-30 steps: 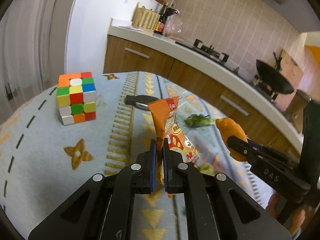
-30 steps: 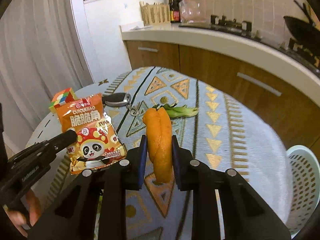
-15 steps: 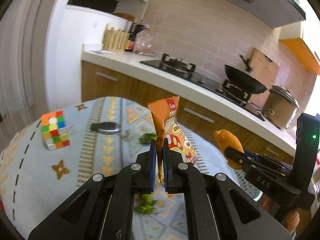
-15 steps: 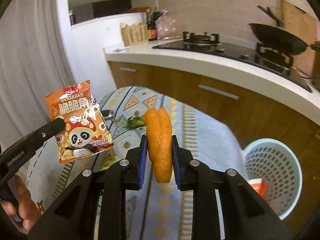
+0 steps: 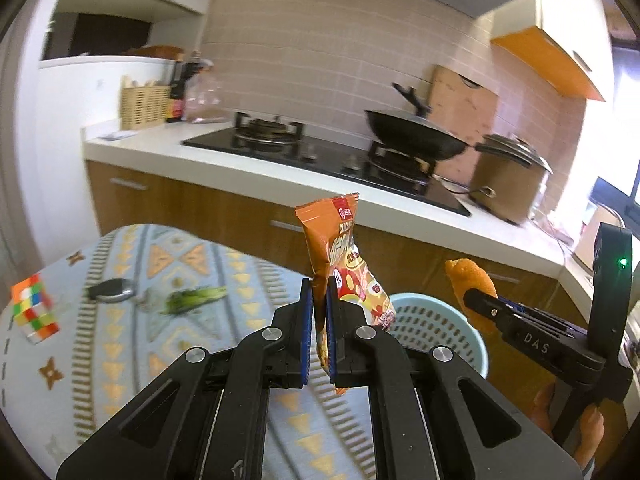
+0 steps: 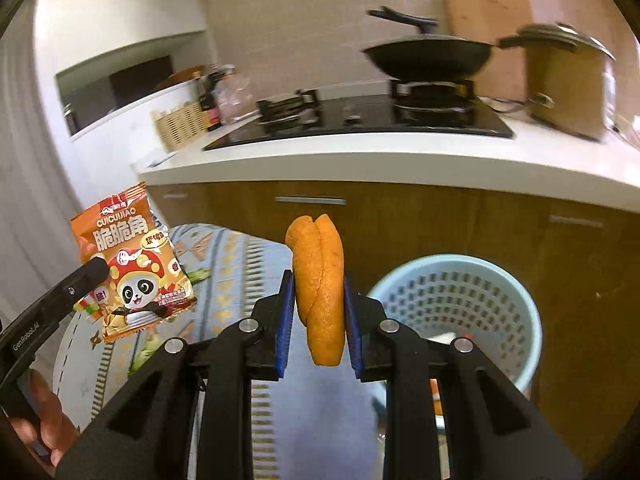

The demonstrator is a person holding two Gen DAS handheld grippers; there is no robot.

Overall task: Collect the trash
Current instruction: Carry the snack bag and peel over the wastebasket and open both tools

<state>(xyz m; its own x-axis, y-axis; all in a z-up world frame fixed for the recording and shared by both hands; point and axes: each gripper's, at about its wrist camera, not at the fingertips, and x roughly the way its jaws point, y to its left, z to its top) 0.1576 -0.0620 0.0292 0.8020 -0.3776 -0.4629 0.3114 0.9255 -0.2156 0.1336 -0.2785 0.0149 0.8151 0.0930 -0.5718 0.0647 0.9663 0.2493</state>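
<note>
My left gripper (image 5: 319, 300) is shut on an orange snack packet (image 5: 340, 248) with a panda print and holds it in the air above the table's right end; the packet also shows in the right wrist view (image 6: 128, 264). My right gripper (image 6: 318, 304) is shut on an orange peel (image 6: 320, 280), held up just left of a light blue perforated trash basket (image 6: 516, 304). The basket (image 5: 452, 328) stands on the floor beyond the table, with some trash inside. In the left wrist view the peel (image 5: 470, 280) sits at the right.
A round table with a patterned cloth (image 5: 192, 264) carries a Rubik's cube (image 5: 32, 308), a car key (image 5: 110, 290) and a green vegetable scrap (image 5: 192, 298). Behind is a kitchen counter (image 5: 280, 168) with a wok (image 5: 412, 136) and a pot (image 5: 508, 184).
Both grippers have risen and swung right with their loads, away from the table top. The basket has come into view and now lies close in front of them.
</note>
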